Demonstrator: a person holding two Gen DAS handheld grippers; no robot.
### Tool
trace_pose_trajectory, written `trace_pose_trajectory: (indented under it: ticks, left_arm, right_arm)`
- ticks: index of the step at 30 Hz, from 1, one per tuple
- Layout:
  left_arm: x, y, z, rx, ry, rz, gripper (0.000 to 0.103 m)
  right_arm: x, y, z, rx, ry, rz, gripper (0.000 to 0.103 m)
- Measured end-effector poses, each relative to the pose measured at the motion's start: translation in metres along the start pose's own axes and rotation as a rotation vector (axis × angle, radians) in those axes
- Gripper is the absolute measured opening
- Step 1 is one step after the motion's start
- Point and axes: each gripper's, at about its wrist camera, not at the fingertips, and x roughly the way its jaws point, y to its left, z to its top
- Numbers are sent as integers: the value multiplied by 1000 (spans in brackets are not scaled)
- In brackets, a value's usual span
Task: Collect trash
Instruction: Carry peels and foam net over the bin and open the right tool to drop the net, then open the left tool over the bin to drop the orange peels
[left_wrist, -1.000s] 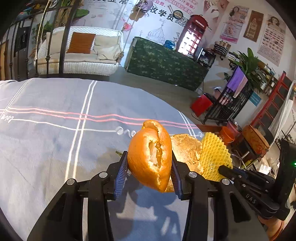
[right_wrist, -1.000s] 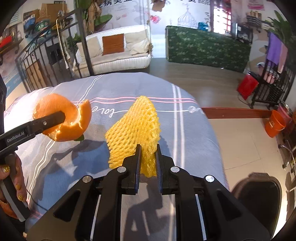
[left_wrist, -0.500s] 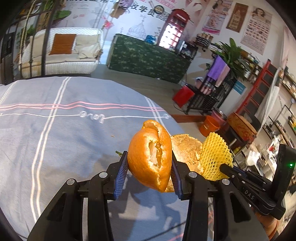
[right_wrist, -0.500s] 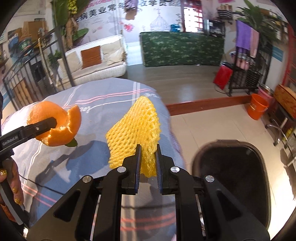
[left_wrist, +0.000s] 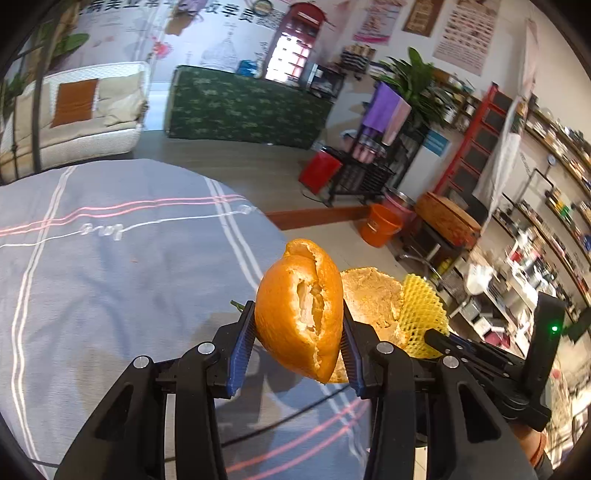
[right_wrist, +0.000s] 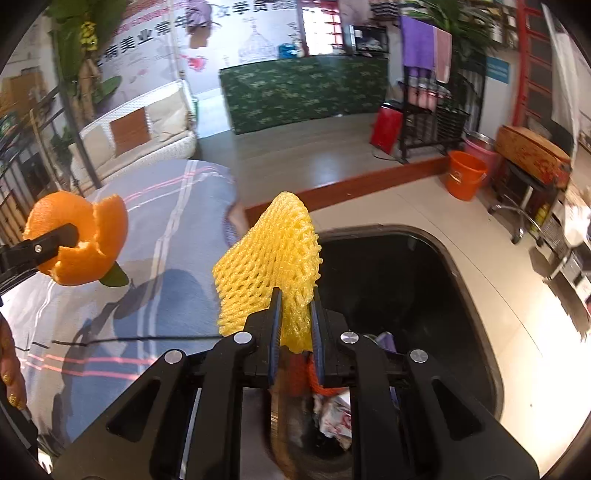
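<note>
We are carrying two pieces of trash towards the black bin (right_wrist: 436, 295), which is standing on the floor just beside the edge of the table (left_wrist: 110, 280) with its grey striped cloth. The left hand-held gripper (left_wrist: 297, 343) is clamping the orange peel (left_wrist: 301, 310) between its blue pads, jaws about half open around the curled shell, and it is hanging above the table's edge on the bin's side. The right hand-held gripper (right_wrist: 295, 332) is pinching the yellow foam net (right_wrist: 269, 266) with its jaws drawn narrow, and it is sitting over the near rim of the bin, the net standing up above the opening.

We judge the carrying step to be nearly done for the net: the next move is calling for the right hand-held gripper to go a little further over the mouth and then part its jaws so the net falls inside. The peel is needing a longer sweep across from the table to the bin before its release.

We are finding the bin's near part hidden behind the right hand-held gripper's body; only scraps of paper and something red are showing at the bottom, blurred. The back of the peel and the net's lower end are hidden by the jaws
</note>
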Motion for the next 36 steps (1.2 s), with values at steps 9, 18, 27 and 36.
trace_pose_trajectory:
  ticks: [9, 18, 27, 36]
  left_arm:
    - [21, -41, -7, 74, 37, -81, 42]
    - [46, -68, -18, 137, 109, -145, 42]
    - [77, -97, -36, 206, 191, -166, 42]
    - [103, -116, -44, 278, 258, -178, 43]
  right_arm:
    - [10, -40, -22, 83, 43, -90, 37]
    - [9, -64, -31, 154, 29, -118, 66]
    - [-6, -88, -34, 165, -19, -196, 68]
    - [-19, -119, -35, 223, -45, -260, 69]
